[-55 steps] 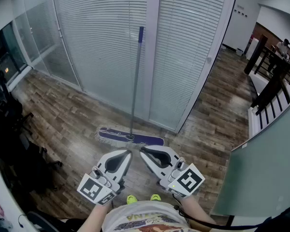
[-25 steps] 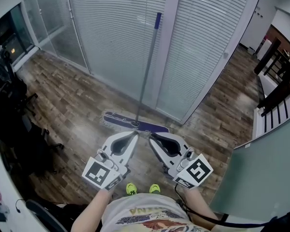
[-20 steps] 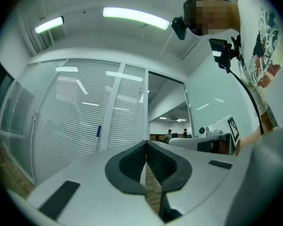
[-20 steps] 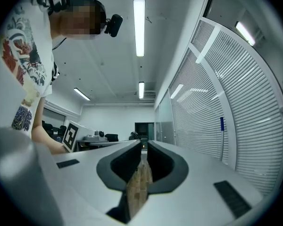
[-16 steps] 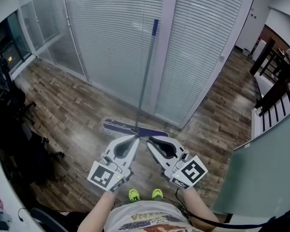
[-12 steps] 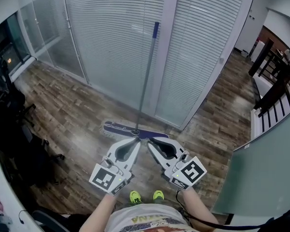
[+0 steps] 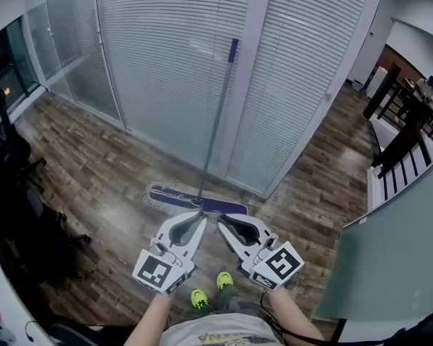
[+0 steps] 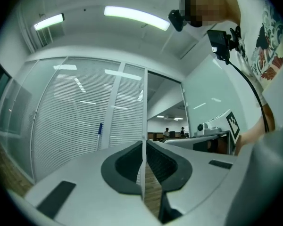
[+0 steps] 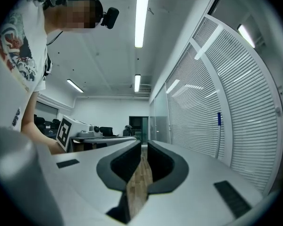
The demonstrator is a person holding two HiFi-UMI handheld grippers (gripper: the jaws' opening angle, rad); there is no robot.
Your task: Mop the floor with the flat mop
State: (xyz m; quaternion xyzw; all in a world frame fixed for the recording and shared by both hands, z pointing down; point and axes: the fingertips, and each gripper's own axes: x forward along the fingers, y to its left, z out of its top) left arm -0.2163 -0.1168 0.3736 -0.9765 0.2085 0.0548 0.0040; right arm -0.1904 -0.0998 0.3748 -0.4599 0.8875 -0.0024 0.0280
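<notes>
The flat mop (image 7: 200, 200) stood propped against the glass partition (image 7: 166, 63), its head flat on the wood floor (image 7: 94, 171) just in front of the partition's foot, most likely parked that way so the handle would stay up within reach instead of lying on the boards. The handle (image 7: 216, 121) was the long axis: it rose steeply from the middle of the head and tilted back toward the partition, its blue grip (image 7: 233, 49) at the top resting near the partition's white post (image 7: 249, 71). The head's own long axis ran roughly along the partition's base, so the pad pointed sideways along the partition, not out into the room. The left gripper (image 7: 201, 215) and the right gripper (image 7: 218, 218) were held side by side on the room side of the partition, tips close together just short of the mop head and aimed toward the partition. Each gripper's own view showed its jaws brought together with nothing between them, only a sliver of floor showing behind the pads. Neither touched the mop, so mopping had not begun; the jaws would have to part before either could take the handle
</notes>
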